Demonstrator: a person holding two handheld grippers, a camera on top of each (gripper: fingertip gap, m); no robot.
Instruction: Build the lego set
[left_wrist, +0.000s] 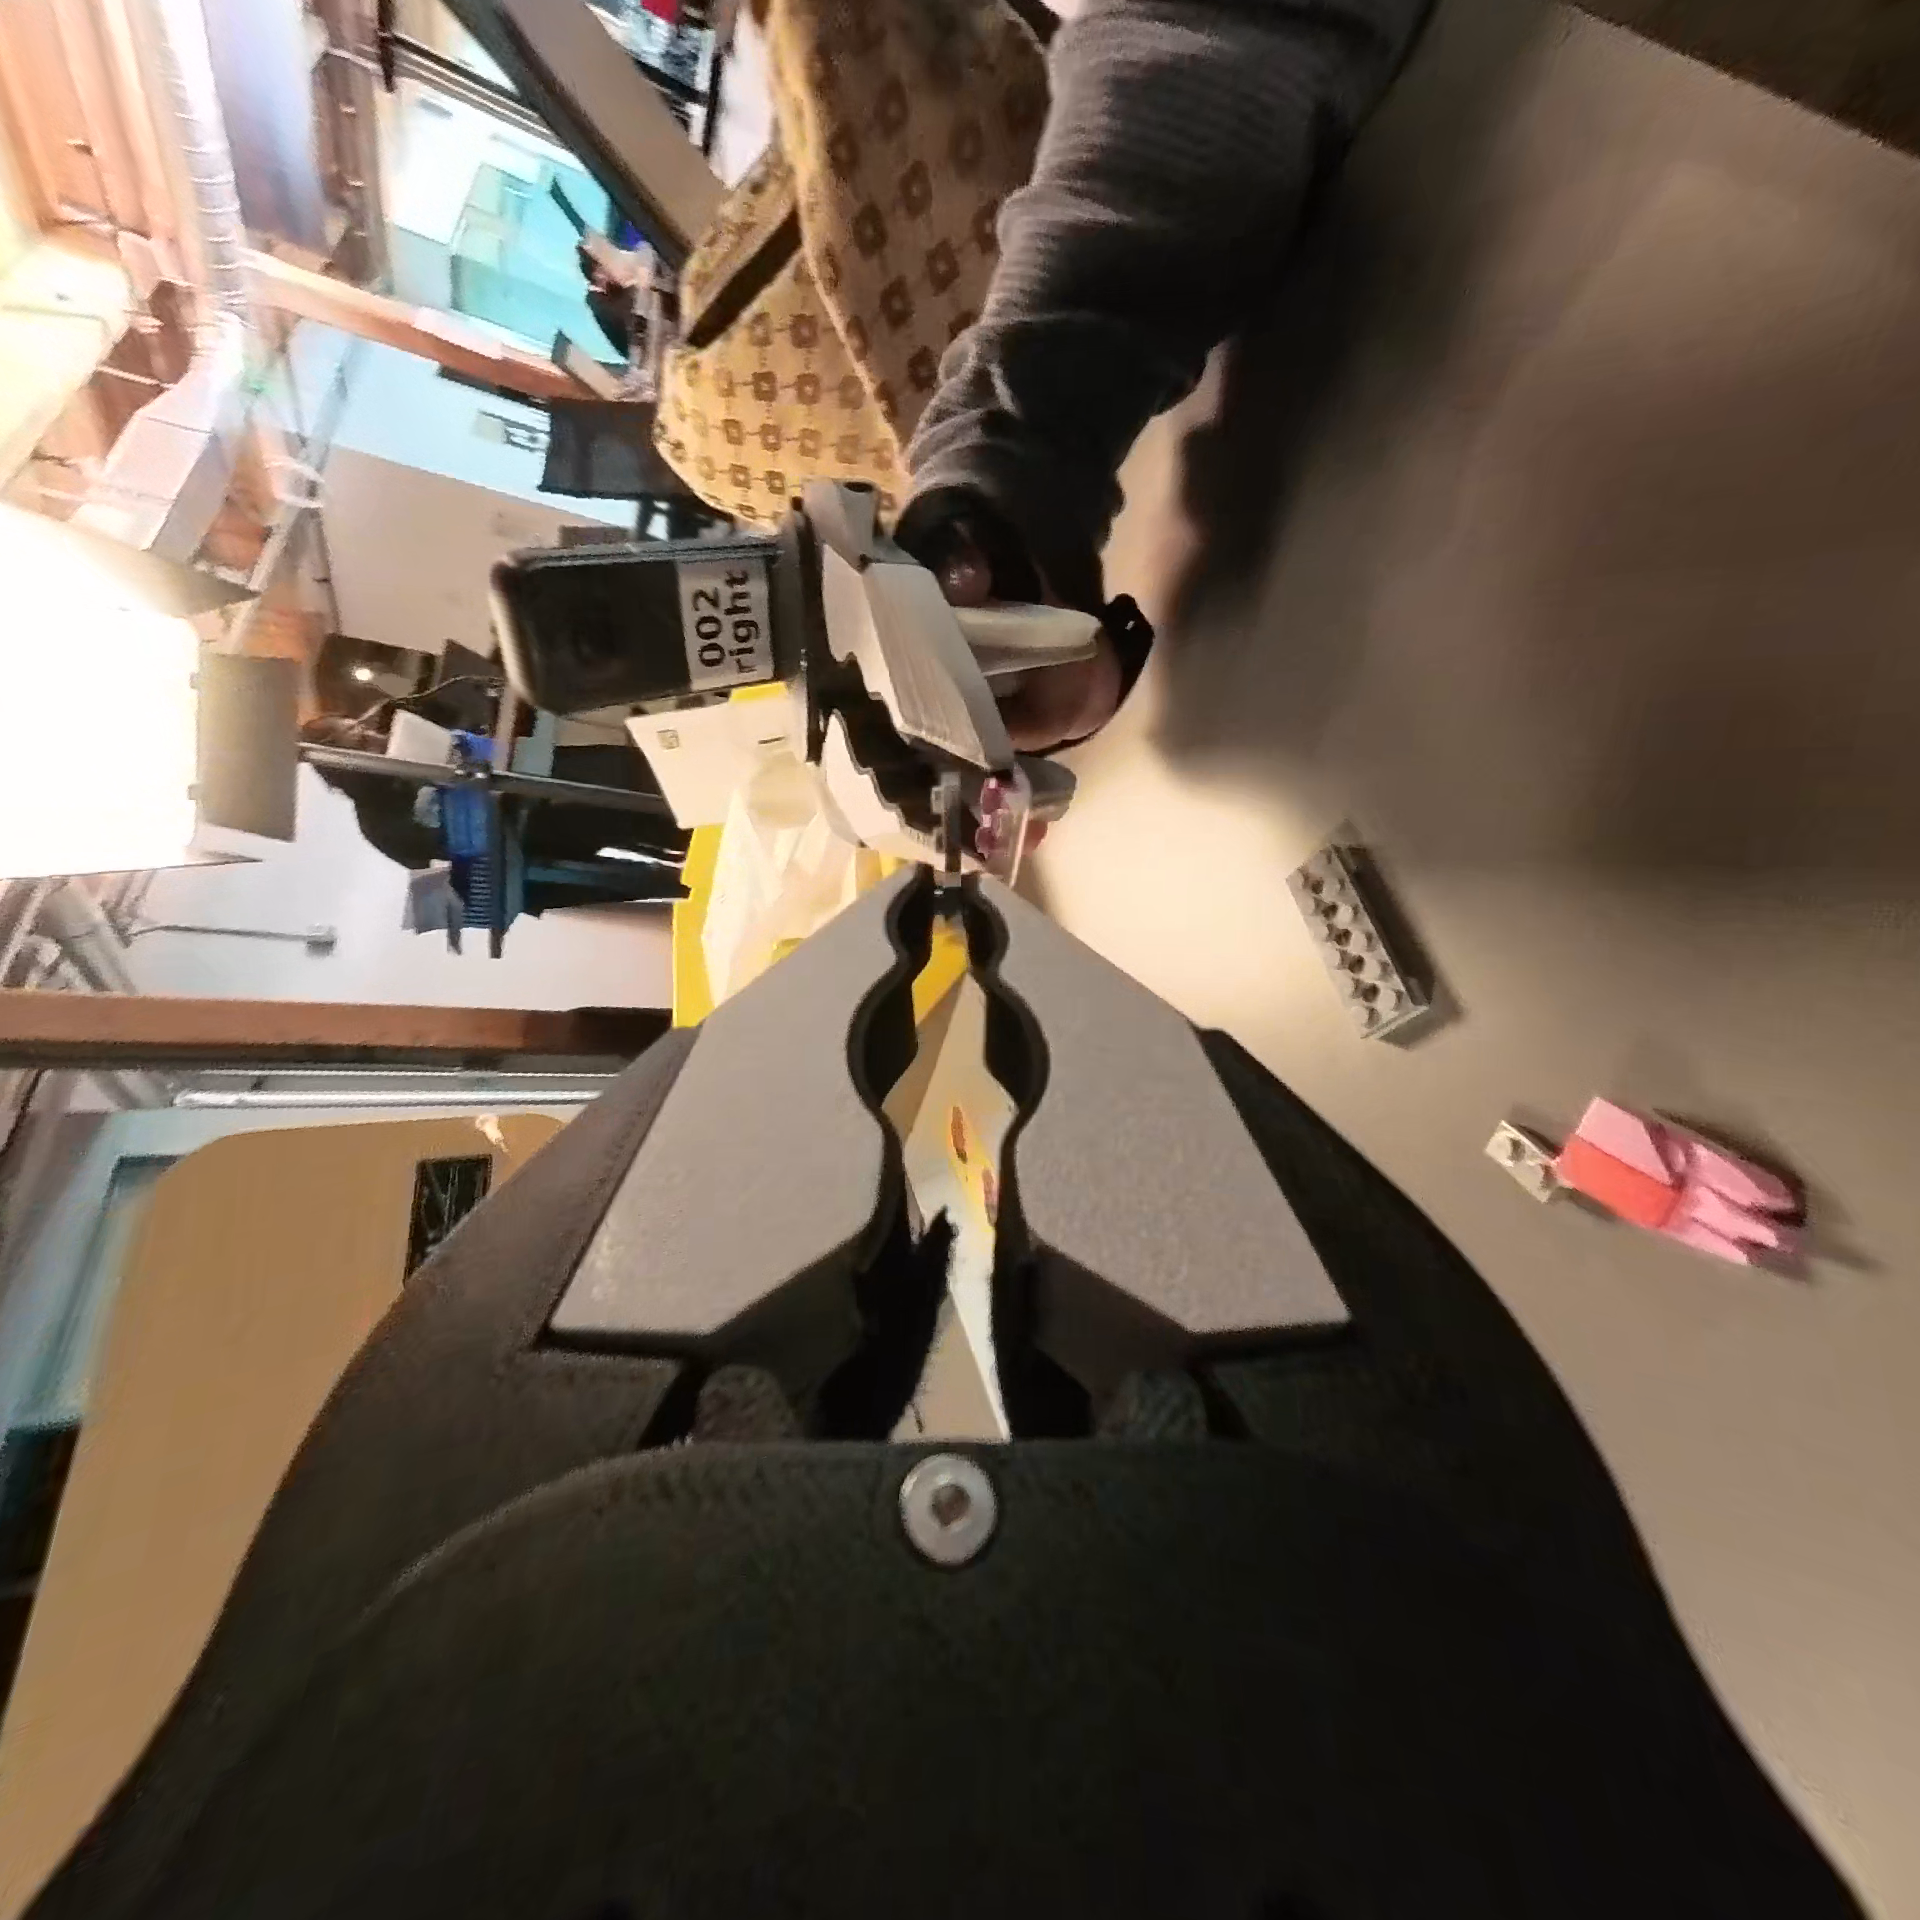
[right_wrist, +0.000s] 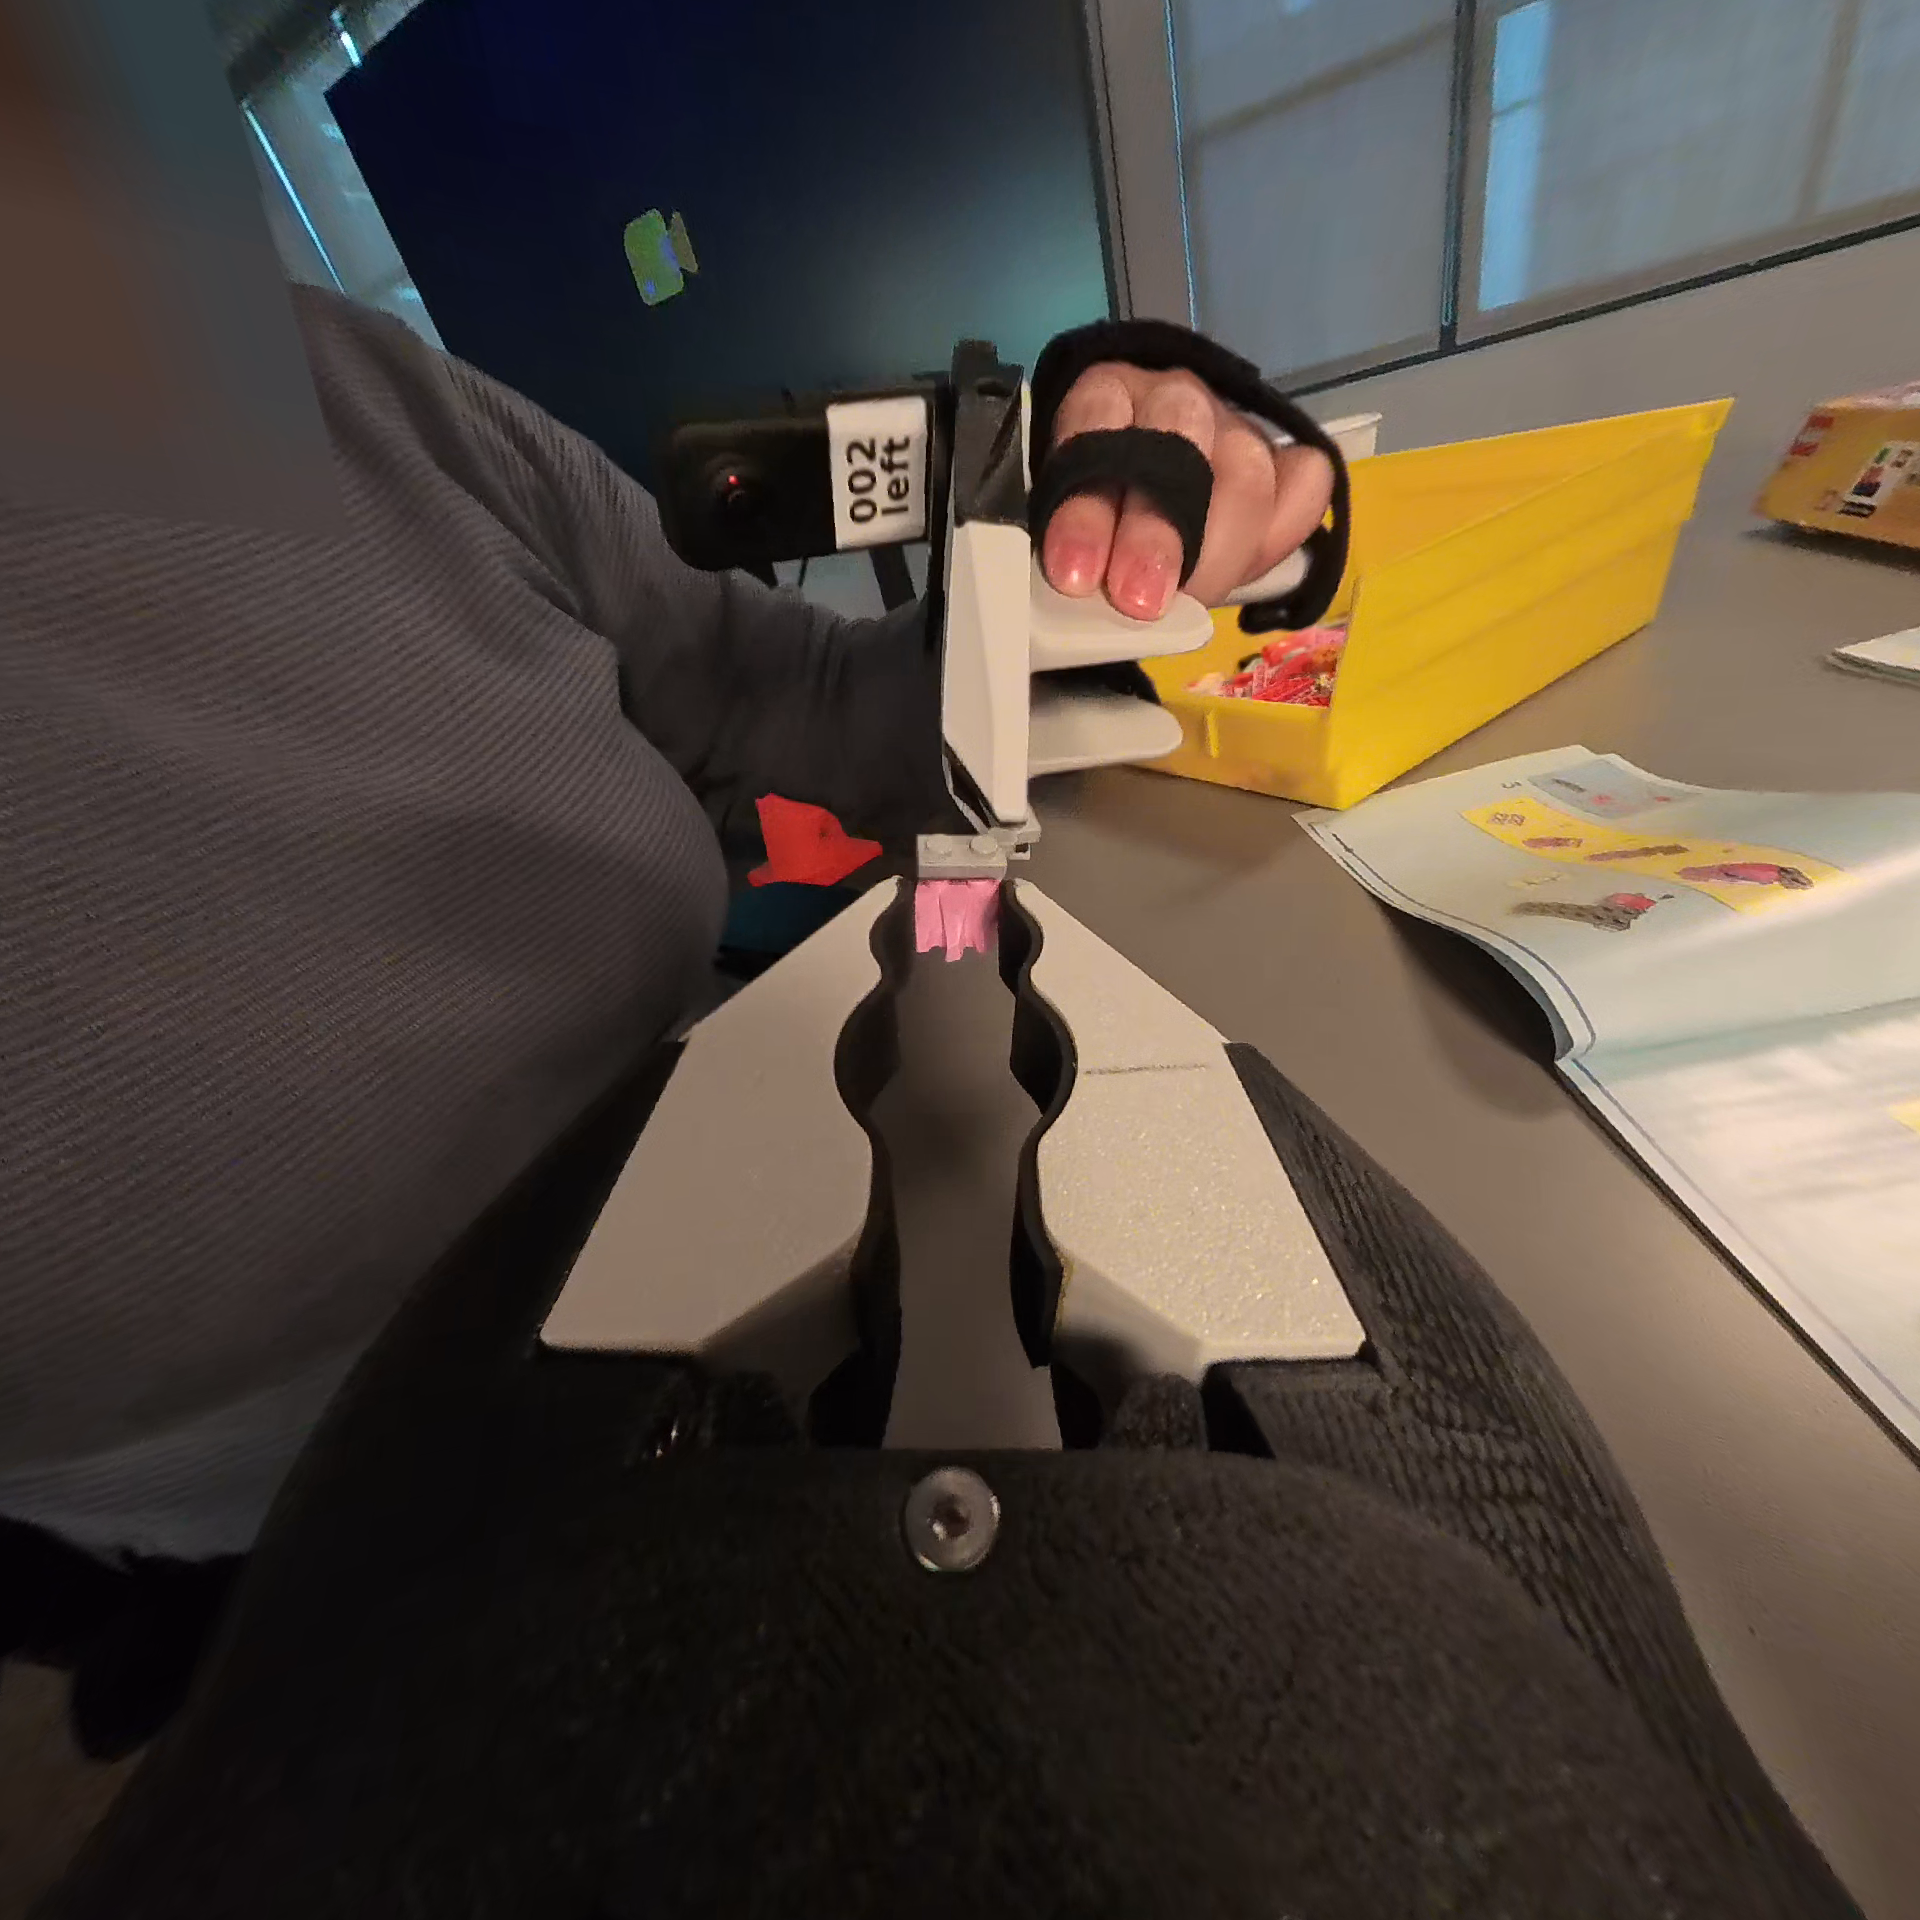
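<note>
My right gripper (right_wrist: 958, 904) pinches a pink piece (right_wrist: 954, 920); my left gripper (left_wrist: 943, 891), pressed together, nips a thin grey plate (right_wrist: 964, 854) lying crosswise at 12 o'clock. Only the left view shows a grey brick (left_wrist: 1369, 948) at 3 o'clock on the table (left_wrist: 1558, 520).

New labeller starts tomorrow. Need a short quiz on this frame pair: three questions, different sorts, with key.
1. What colour is the piece between the right gripper fingertips?
2. True or false: the yellow bin is empty.
3. The small grey plate pinched by the left gripper sits: A) against the pink piece, B) inside the bin, C) on the booklet.

Key: 1. Pink. 2. False; it holds red and pink pieces. 3. A.
</note>
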